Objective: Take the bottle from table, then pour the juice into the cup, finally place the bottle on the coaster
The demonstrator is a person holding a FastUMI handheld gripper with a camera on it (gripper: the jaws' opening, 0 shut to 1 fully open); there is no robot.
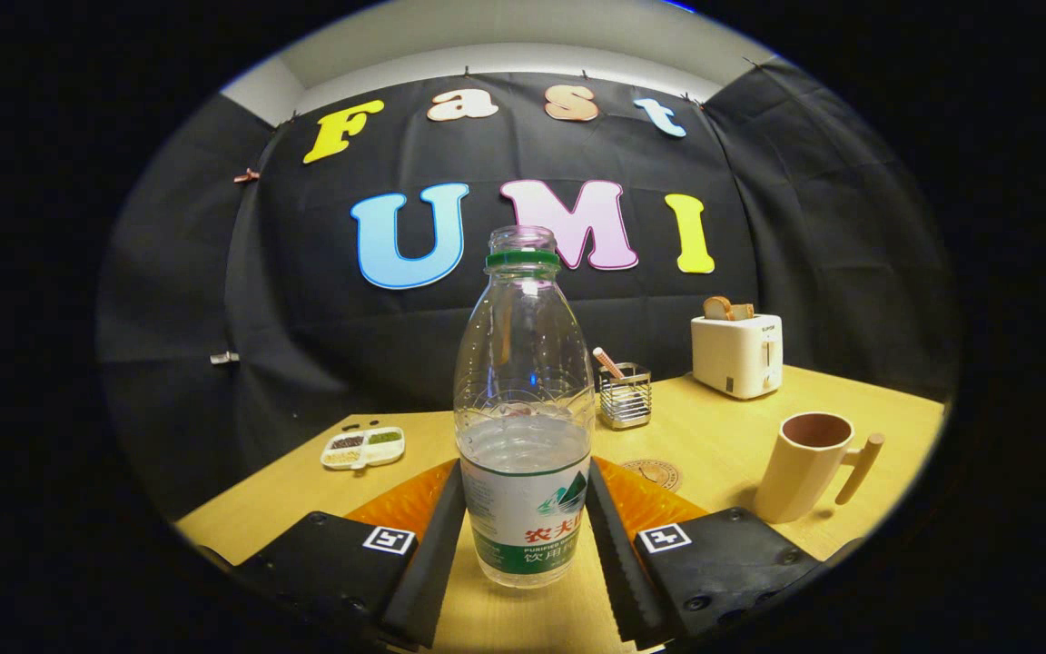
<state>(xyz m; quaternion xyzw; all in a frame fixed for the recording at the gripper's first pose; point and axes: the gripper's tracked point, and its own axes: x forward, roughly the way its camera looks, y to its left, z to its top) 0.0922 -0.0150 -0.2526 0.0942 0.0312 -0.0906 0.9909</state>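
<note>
Your claw [523, 531] brackets uncapped clear plastic bottle [523, 409] on desk [714, 436], grip unconfirmed; lift, pour into beige cup [800, 472], coaster [655, 472] placement remain.

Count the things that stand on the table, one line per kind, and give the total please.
Bottle, between the gripper fingers: 1
Cup: 1
Coaster: 1
Toaster: 1
Wire holder: 1
Sectioned dish: 1
Total: 6

I see black cloth walls [323, 300] draped around a pale wooden table [714, 427]. At one o'clock a white toaster [737, 354] sits at the table's far edge. A grey-white ceiling strip [505, 41] shows at twelve o'clock, dimly lit.
</note>
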